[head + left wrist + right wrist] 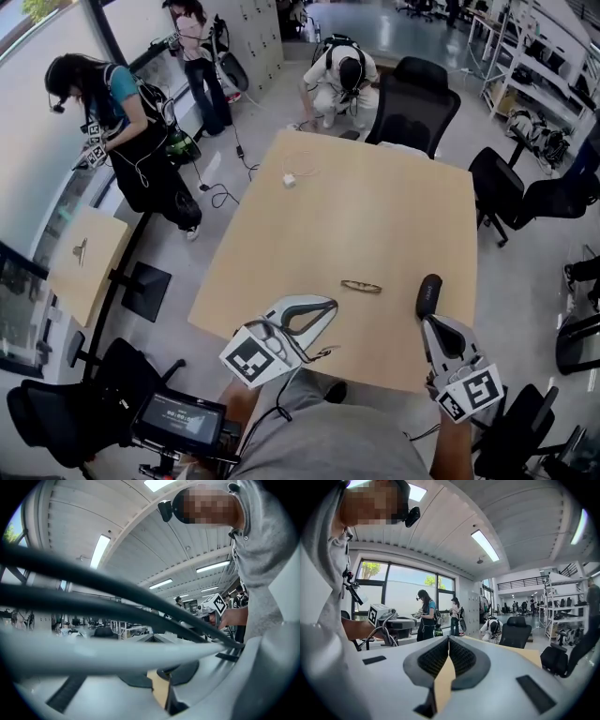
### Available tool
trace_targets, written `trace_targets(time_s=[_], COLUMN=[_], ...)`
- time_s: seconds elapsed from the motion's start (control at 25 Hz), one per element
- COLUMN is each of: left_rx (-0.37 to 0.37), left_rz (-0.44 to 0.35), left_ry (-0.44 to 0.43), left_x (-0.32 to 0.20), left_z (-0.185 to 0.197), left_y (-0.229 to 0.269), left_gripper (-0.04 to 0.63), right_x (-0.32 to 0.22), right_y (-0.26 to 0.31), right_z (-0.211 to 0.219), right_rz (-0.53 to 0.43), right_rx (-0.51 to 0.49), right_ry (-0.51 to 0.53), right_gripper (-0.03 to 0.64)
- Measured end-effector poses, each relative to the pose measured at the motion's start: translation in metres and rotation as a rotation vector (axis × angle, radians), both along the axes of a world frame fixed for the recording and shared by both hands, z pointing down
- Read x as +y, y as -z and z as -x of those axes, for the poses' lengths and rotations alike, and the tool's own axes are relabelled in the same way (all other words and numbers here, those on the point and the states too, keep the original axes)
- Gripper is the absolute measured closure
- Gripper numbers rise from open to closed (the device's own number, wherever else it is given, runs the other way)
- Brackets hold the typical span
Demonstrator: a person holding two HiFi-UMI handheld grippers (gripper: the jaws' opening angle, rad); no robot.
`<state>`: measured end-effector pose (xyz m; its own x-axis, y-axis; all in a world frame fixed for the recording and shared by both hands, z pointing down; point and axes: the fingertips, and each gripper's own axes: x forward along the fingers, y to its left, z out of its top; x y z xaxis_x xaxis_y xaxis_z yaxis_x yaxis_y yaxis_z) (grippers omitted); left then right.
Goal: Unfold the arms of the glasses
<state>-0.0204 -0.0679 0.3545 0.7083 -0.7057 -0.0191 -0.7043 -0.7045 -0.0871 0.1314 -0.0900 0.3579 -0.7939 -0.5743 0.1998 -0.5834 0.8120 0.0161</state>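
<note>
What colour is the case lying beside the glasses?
The case is black; the head view shows it best.

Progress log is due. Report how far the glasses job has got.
Done: nothing yet; the thin-framed glasses lie folded on the light wooden table. In hand: nothing; the left gripper and right gripper are both shut and empty, short of them. Left: grasp the frame and swing out both arms.

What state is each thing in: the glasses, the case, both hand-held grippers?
Glasses: folded, lying on the table, not held.
Black case: closed, lying apart from the glasses.
Left hand-held gripper: shut, empty.
Right hand-held gripper: shut, empty.
</note>
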Motion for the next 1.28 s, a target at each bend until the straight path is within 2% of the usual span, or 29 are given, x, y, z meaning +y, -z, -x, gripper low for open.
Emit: trace_targets(time_s=[0.28,0.44,0.52,0.72,0.96,1.28], left_rx=[0.021,0.078,0.084,0.029,-0.04,-0.164], left_rz=[0.022,0.045,0.074,0.187,0.306,0.539], left_ry=[-0.031,-0.048,-0.05,-0.044,-0.065,-0.146], left_x=[-0.041,-0.074,-0.09,-0.123,-0.156,-0.164], left_z=[0.015,0.021,0.027,0.035,0.032,0.03], left_y=[-0.027,-0.036,-0.046,-0.095,-0.172,-0.305], left_gripper=[0.589,0.589,0.589,0.589,0.589,0.588], right_x=[-0.038,-0.059,-0.075,-0.112,-0.144,-0.155], right_y=[-0.022,-0.034,-0.044,-0.077,-0.147,-0.273], right_z=[0.021,0.029,0.034,0.039,0.05,0.059], right_rz=[0.006,0.018,0.037,0.097,0.19,0.358], right_rx=[0.005,0.035,0.042,0.057,0.133,0.341], right_ry=[-0.045,-0.073,-0.089,-0.106,-0.083,-0.031], right_gripper=[0.609,0.609,0.609,0.609,0.607,0.606])
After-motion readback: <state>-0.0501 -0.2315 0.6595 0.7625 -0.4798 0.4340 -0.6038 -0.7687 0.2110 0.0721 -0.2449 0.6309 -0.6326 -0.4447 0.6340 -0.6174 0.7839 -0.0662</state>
